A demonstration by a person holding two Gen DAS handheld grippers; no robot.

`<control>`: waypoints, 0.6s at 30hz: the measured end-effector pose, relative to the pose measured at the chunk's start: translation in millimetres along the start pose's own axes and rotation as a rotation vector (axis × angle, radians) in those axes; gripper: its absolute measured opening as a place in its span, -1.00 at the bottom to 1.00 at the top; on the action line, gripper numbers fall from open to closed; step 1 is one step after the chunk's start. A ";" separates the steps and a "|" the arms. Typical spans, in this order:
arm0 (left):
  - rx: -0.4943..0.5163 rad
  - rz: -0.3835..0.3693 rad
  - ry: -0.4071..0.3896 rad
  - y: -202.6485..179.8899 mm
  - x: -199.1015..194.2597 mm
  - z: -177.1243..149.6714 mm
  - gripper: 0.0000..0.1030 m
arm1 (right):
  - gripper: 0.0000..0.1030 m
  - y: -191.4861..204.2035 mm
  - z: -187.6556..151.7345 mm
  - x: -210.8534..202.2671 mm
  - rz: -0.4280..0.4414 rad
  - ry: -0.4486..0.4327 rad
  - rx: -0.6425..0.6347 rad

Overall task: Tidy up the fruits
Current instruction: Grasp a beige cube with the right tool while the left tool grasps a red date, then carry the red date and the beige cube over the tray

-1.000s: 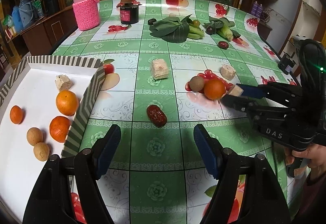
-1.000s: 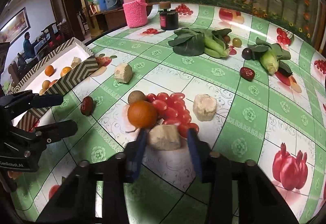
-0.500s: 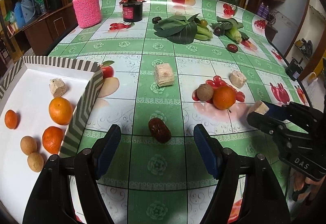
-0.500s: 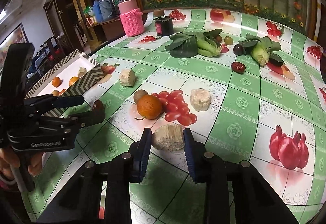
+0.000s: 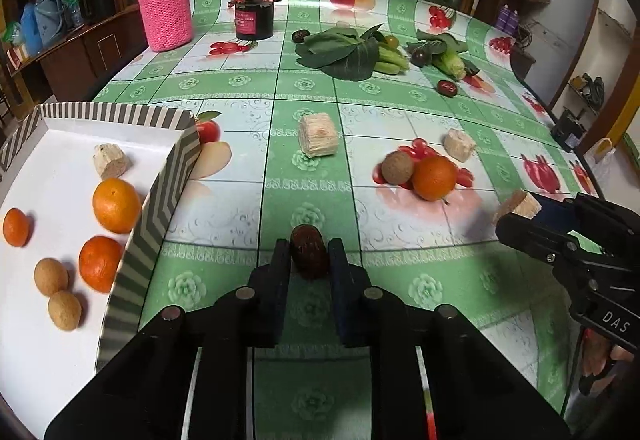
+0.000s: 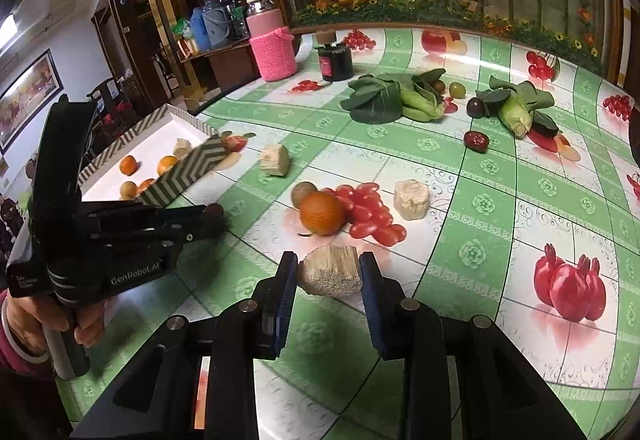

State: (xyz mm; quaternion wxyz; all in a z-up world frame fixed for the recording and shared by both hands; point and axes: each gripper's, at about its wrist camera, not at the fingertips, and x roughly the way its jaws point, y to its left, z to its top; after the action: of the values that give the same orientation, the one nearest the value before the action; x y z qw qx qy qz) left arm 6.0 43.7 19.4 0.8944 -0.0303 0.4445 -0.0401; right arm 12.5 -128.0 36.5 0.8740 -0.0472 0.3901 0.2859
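My left gripper (image 5: 309, 260) is shut on a dark red date (image 5: 309, 250) on the green tablecloth; it also shows in the right wrist view (image 6: 208, 222). My right gripper (image 6: 330, 274) is shut on a beige cut chunk (image 6: 331, 275) held above the table, also seen in the left wrist view (image 5: 518, 205). A white tray with a striped rim (image 5: 160, 192) at the left holds oranges (image 5: 116, 205), small brown fruits (image 5: 51, 276) and a beige chunk (image 5: 110, 162). An orange (image 5: 434, 178) and a brown fruit (image 5: 397, 168) lie together mid-table.
Two more beige chunks (image 5: 319, 135) (image 5: 459, 145) lie on the cloth. Leafy greens (image 5: 348, 52), corn (image 5: 452, 64), another date (image 5: 447, 88), a dark jar (image 5: 255, 16) and a pink-sleeved bottle (image 5: 165, 16) stand farther back. The table edge runs along the right.
My left gripper moved forward and closed on the date. My right gripper lifted the beige chunk and drew back from the orange.
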 end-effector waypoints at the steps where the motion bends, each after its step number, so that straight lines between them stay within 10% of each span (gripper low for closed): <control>1: -0.001 -0.005 -0.005 -0.1 -3.6 -1.0 -0.69 | -0.37 2.5 -1.1 -2.7 0.000 -0.005 0.001; 18: 0.014 0.016 -0.100 8.1 -59.7 -14.8 -0.69 | -0.38 48.4 -10.9 -20.7 0.034 -0.037 0.013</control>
State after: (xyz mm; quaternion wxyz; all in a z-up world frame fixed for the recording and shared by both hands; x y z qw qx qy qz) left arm -41.4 57.4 57.1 0.9159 -0.0226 0.3992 -0.0346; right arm -31.6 -100.6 50.5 0.8764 -0.0293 0.3763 0.2991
